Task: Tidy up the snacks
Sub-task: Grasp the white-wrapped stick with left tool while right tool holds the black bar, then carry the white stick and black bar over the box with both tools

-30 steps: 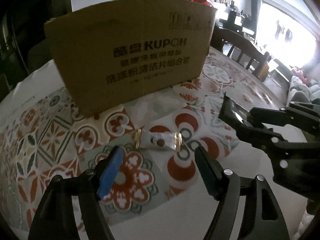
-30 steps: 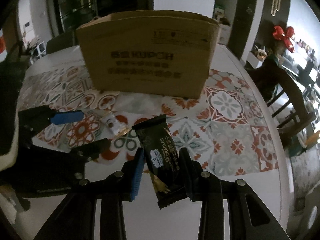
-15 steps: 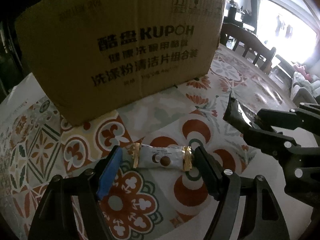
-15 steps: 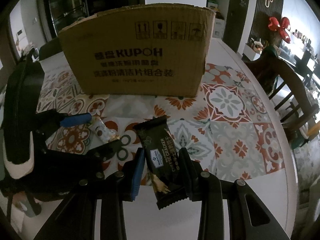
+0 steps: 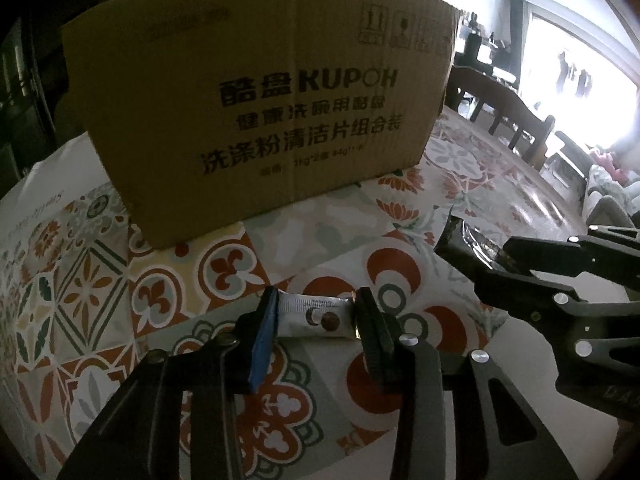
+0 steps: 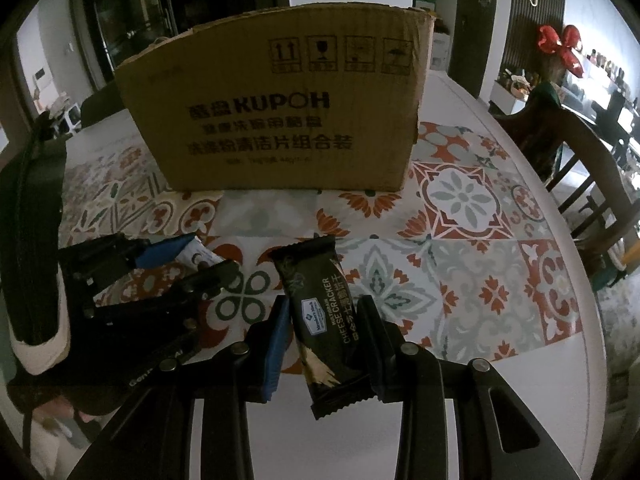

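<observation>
My left gripper [image 5: 316, 316] is shut on a small white snack packet [image 5: 314, 317] with brown dots, right over the patterned tablecloth [image 5: 100, 280]. It also shows in the right wrist view [image 6: 188, 264], where the packet [image 6: 200, 255] peeks between its fingers. My right gripper [image 6: 324, 320] is shut on a black cheese cracker packet [image 6: 320, 316], held lengthwise between the jaws. The right gripper appears in the left wrist view [image 5: 472, 254] at the right. A tall KUPOH cardboard box [image 5: 264, 112] stands just behind both; it also shows in the right wrist view [image 6: 280, 116].
A round white table [image 6: 540, 380] carries the tiled-pattern cloth [image 6: 460, 216]. Wooden chairs [image 6: 576, 160] stand at the right edge. A red bow [image 6: 560, 42] hangs on the far wall. A bright window [image 5: 580, 80] is at the far right.
My left gripper moved forward around the white packet and closed on its ends. Both grippers came closer to the box. The right gripper kept its hold on the cracker packet.
</observation>
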Demonstrator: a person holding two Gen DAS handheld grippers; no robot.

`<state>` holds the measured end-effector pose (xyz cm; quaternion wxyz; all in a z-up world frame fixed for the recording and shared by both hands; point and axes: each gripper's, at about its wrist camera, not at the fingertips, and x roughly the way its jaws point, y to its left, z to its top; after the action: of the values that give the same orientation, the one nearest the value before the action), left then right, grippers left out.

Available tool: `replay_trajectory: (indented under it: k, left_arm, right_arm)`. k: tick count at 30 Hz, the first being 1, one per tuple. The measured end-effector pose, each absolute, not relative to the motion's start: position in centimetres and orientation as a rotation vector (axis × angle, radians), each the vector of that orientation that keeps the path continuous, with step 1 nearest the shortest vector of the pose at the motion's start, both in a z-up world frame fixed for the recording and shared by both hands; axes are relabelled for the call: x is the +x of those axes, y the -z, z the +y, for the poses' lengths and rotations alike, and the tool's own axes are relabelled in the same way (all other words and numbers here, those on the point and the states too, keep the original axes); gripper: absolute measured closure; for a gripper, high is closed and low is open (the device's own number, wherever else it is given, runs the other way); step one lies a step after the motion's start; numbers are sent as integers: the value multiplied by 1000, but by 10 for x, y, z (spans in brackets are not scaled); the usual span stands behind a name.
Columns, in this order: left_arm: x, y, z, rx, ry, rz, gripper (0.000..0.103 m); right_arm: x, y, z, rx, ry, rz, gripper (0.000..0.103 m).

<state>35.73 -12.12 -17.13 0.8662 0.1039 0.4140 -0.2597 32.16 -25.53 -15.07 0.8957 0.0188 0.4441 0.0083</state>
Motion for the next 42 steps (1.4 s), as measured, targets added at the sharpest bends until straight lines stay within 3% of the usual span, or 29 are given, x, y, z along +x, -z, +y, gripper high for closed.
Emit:
replay_trajectory:
  k: [5,13,28,42]
  left_arm:
    - [351,154,-114,182,540,844,83]
    - [340,144,-105,140,533,801,91]
    - [318,87,-91,38,529,678,92]
    - [329,4,-88,26,531,467,92]
  right_arm:
    - [319,146,-255,51,-27,906,68]
    - [316,139,-252,51,-38,885,68]
    - [304,109,-252,94,-86,800,68]
    - [313,30,-251,80,-119,579,68]
